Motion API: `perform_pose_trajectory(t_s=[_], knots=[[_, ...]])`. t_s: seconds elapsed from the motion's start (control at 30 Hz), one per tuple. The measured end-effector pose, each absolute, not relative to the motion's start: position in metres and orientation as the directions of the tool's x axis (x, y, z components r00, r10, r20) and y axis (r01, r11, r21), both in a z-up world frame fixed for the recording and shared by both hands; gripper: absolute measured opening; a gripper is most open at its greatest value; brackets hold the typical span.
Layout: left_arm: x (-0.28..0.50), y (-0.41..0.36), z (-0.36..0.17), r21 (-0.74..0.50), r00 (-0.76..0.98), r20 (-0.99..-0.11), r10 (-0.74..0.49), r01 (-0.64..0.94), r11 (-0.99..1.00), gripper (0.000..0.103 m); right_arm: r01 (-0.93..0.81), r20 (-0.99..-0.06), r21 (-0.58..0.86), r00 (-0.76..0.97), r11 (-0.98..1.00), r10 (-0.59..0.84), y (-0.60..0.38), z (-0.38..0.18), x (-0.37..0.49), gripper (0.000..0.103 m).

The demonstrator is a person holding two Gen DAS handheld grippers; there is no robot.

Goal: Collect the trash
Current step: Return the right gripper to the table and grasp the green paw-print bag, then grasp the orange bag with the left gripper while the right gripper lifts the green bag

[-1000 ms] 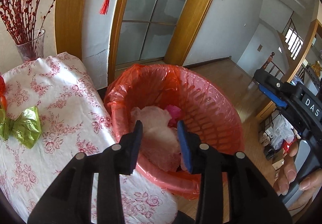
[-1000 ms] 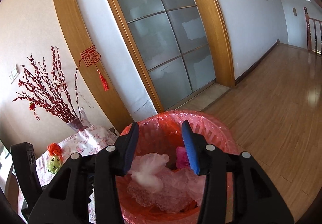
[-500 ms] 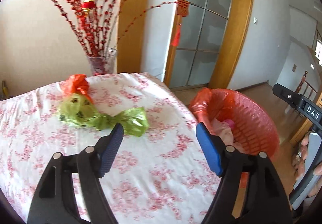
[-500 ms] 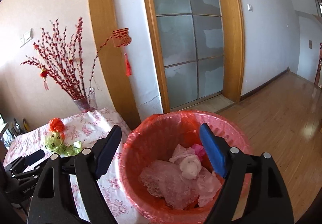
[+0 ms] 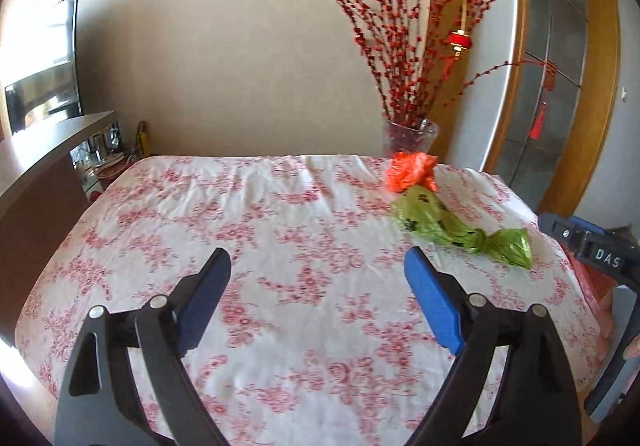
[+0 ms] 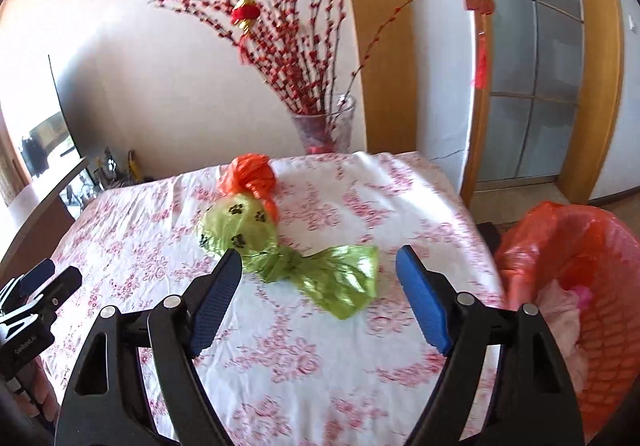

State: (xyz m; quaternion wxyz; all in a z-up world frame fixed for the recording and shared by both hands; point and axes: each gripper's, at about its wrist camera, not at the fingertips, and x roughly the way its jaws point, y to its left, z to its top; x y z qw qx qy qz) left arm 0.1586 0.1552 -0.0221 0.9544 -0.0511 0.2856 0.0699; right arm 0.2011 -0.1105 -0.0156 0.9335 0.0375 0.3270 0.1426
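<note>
Right gripper (image 6: 319, 288): jaws spread wide, nothing held, poised above the table (image 6: 304, 362). Left gripper (image 5: 318, 292): likewise wide open and empty, over bare cloth. Judged step: picking up the next piece of trash, most likely with the right gripper. To do it well, the jaws should come down over the green bag (image 6: 280, 250) at its twisted neck, where the plastic is bunched and firm, and close fully before lifting; the thin film may slip if pinched at the loose tail. The green bag lies just ahead of the right gripper, its neck roughly between the fingertips' line, round end toward the left finger. The orange bag (image 6: 250, 173) lies touching it on the far side, near the vase (image 6: 326, 125). The bin (image 6: 580, 286) stands off the table's right edge, well clear. From the left gripper, both bags lie ahead and to the right.
</note>
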Motion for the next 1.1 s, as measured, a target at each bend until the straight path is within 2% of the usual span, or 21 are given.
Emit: perform_pose_trajectory(t_s=[0.4,0.57,0.63,0.73,0.83,0.93,1.1], knots=[[0.153,0.204,-0.031,-0.089,0.802,-0.582,0.133,-0.226,0.970,0.087,-0.344,-0.750,0.001,0.621,0.939,0.228,-0.035,-0.059,0.250,0.075],[0.158,0.203,-0.033,-0.092,0.801,-0.588,0.115,-0.207,0.974,0.087,-0.345,-0.783,0.010,0.581,0.939,0.222,-0.044,-0.064,0.256,0.056],[0.162,0.199,-0.032,-0.086,0.801,-0.590,0.106,-0.192,0.978,0.087,-0.345,-0.784,0.014,0.578,0.939,0.224,-0.049,-0.063,0.254,0.039],[0.170,0.190,-0.028,-0.064,0.805,-0.586,0.098,-0.166,0.984,0.087,-0.342,-0.785,0.023,0.575,0.939,0.228,-0.059,-0.062,0.249,0.027],[0.184,0.180,-0.022,-0.062,0.806,-0.589,0.067,-0.128,0.990,0.087,-0.346,-0.784,0.032,0.573,0.938,0.238,-0.072,-0.061,0.234,0.019],[0.206,0.167,-0.016,-0.081,0.801,-0.598,0.008,-0.070,0.994,0.087,-0.329,-0.781,0.061,0.572,0.942,0.250,-0.094,-0.060,0.217,0.016],[0.258,0.137,-0.015,-0.117,0.784,-0.617,-0.063,-0.013,0.993,0.087,-0.174,-0.767,0.145,0.601,0.974,0.222,-0.149,-0.059,0.209,0.015]])
